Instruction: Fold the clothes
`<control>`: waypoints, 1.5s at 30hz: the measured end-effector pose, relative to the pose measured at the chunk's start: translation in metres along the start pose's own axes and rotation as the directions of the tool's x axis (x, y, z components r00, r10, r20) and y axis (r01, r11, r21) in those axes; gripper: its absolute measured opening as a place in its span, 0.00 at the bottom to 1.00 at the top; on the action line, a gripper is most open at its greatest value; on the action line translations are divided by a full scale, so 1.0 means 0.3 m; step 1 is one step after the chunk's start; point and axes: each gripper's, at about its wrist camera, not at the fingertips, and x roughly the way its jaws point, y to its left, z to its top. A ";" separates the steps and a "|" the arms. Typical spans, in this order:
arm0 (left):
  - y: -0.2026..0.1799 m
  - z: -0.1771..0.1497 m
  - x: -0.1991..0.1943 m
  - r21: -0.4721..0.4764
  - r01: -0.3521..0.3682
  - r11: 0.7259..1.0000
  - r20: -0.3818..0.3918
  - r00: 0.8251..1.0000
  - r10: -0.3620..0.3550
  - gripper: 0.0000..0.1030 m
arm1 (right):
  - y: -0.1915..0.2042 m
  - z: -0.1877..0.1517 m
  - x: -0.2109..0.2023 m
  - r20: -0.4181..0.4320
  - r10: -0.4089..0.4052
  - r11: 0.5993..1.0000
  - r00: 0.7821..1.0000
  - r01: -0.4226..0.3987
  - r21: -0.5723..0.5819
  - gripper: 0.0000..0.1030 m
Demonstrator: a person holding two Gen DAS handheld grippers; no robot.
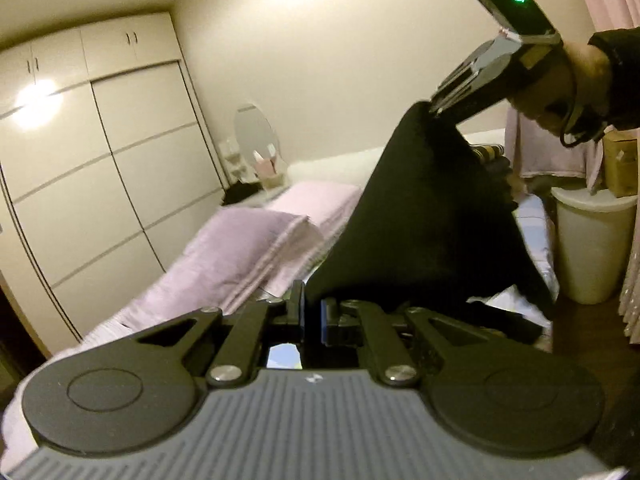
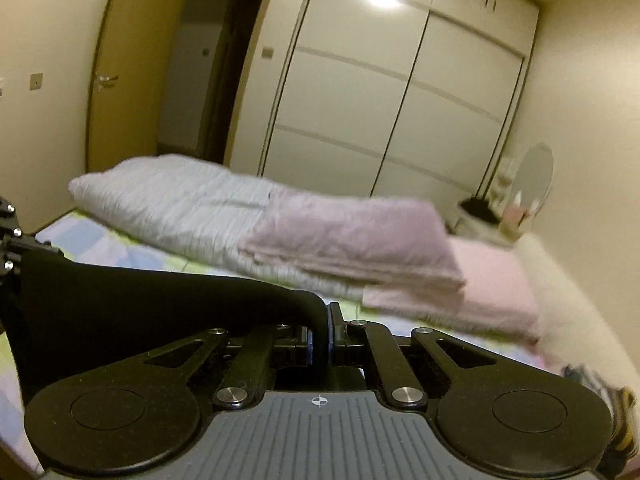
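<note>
garment (image 1: 424, 216): matt black cloth | wardrobe (image 2: 380, 92): glossy smooth panels

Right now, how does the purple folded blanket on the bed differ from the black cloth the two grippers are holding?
The purple folded blanket lies in flat layers on the bed; the black cloth hangs stretched in the air. The blanket is pale and untouched; the cloth is dark, pinched by the left gripper and right gripper. Both are soft fabric.

We are in a home bedroom.
We see a bed (image 2: 120, 252) with folded bedding (image 2: 352, 236), a wall-wide wardrobe (image 2: 380, 92) and an oval mirror (image 1: 256, 130).
</note>
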 end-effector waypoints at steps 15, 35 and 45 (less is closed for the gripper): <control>0.223 0.212 0.244 0.017 -0.109 0.994 0.040 0.993 0.108 0.06 | -0.186 0.247 0.141 0.015 0.070 0.973 0.997 -0.071 0.220 0.05; 0.115 -0.630 0.970 -0.440 -0.438 0.784 -0.759 0.648 -0.064 0.43 | -0.555 -0.550 1.065 -0.508 0.332 0.914 0.795 -0.137 0.383 0.78; -0.052 -0.874 1.027 -0.498 -0.376 0.781 -0.777 0.593 -0.210 0.52 | -0.035 -0.655 1.007 -0.529 0.512 0.846 0.677 -0.503 0.175 0.81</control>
